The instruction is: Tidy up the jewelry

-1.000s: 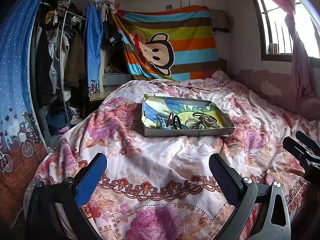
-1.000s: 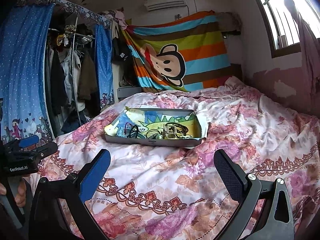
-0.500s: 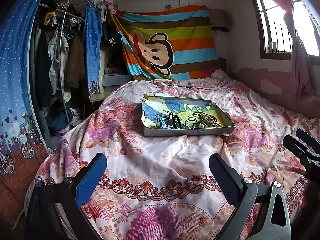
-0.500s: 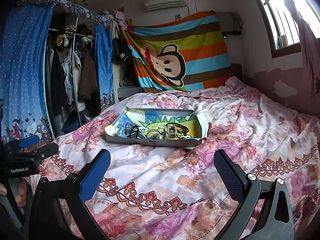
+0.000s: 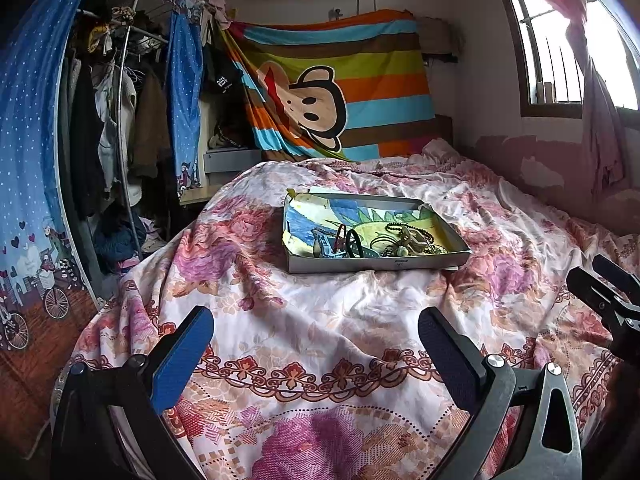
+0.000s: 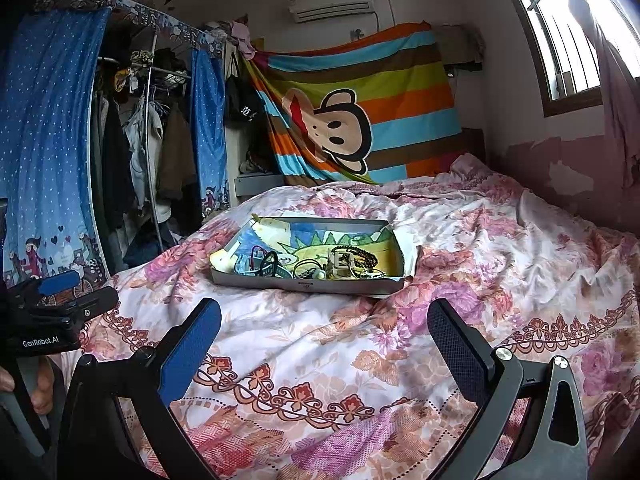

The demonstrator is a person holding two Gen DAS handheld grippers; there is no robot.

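Grey cardboard forms the shallow tray [image 5: 374,266] that sits on the floral bedspread [image 5: 320,320] near the middle of the bed, well ahead of both claws. Its floor is lined with a colourful drawing in blue, green and yellow. The jewelry [image 5: 404,240] lies heaped toward the tray's near wall: a tangle of dark beaded strands and brassy chain pieces on the right part, a pair of dark loops [image 5: 346,240] beside a bluish piece on the left part. In the right wrist view the same pile [image 6: 344,262] shows a pale rectangular buckle-like piece in its middle, with a beaded strand behind it; finer pieces are too small to tell apart.

The left claw [image 5: 316,340] is spread wide and holds nothing, its blue pad and black pad hanging above the bedspread short of the tray. The right claw [image 6: 324,328] is likewise wide and empty. A striped cartoon-monkey cloth [image 5: 340,84] hangs on the wall behind the bed, and a clothes rack [image 5: 120,120] stands to the left.
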